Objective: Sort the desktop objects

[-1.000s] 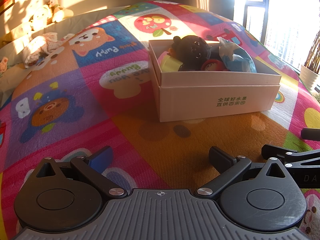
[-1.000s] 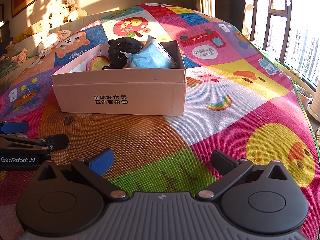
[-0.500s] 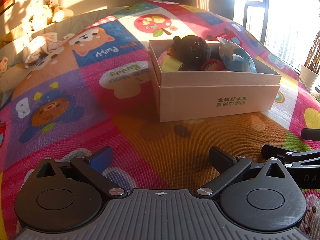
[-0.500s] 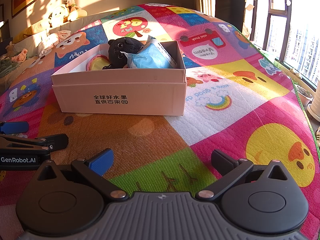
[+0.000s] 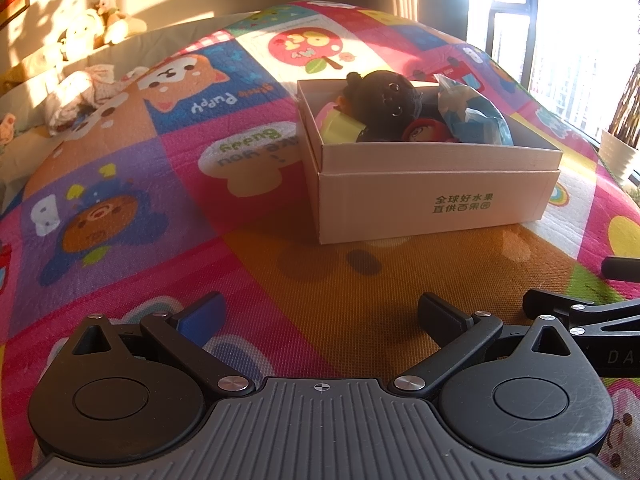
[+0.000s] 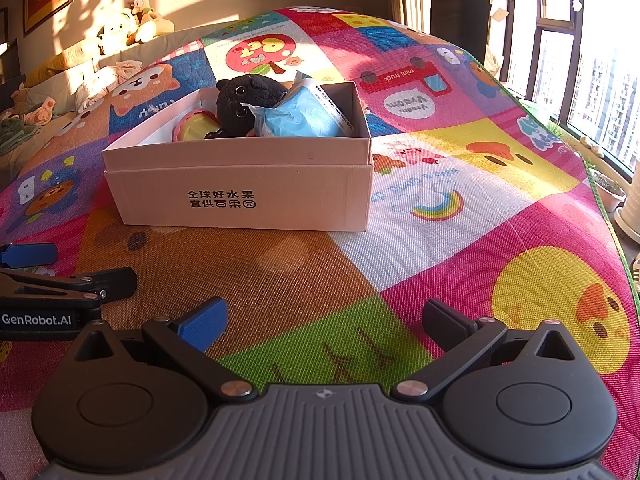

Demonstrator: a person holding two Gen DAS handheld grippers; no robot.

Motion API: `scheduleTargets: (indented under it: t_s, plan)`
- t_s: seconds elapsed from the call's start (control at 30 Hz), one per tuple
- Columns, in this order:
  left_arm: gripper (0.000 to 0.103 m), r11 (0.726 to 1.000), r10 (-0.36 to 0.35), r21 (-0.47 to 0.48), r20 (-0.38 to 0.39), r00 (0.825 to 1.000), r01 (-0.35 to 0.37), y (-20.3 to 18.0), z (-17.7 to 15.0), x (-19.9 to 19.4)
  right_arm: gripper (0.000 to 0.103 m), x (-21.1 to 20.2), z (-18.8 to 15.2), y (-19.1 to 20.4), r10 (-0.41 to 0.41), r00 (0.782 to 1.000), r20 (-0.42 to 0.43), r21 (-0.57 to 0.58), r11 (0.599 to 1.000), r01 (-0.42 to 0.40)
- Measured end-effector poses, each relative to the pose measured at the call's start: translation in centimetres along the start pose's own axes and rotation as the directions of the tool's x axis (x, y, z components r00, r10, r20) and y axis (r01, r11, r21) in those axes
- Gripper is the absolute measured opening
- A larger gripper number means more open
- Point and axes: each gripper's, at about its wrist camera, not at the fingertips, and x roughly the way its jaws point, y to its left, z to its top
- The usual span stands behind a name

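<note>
Box [image 6: 240,188]: sitting on the mat [image 6: 440,272], holding the plush [image 6: 248,104], blue pack [image 6: 300,120] and more.
Left gripper [image 5: 320,316]: gaping, empty.
Right gripper [image 6: 324,320]: gaping, empty.
Progress: seemingly finishing — nothing loose lying outside.

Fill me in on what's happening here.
A person holds two hand-held grippers low over a colourful play mat, sorting objects. The left hand-held gripper and right hand-held gripper are both open and empty. Ahead sits a cardboard box holding a black plush toy, a blue packet, a yellow and pink item and a small red figure. Neither gripper is touching anything.
</note>
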Motion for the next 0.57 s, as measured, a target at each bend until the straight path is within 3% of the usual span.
scheduleTargets:
  t_s: [0.57]
  plan:
    - [0.103, 0.999, -0.008, -0.032, -0.051, 0.999, 0.006, 0.45, -0.01, -0.64, 0.103, 0.01, -0.04, -0.07, 0.0, 1.0, 0.0, 0.0, 1.0, 0.0]
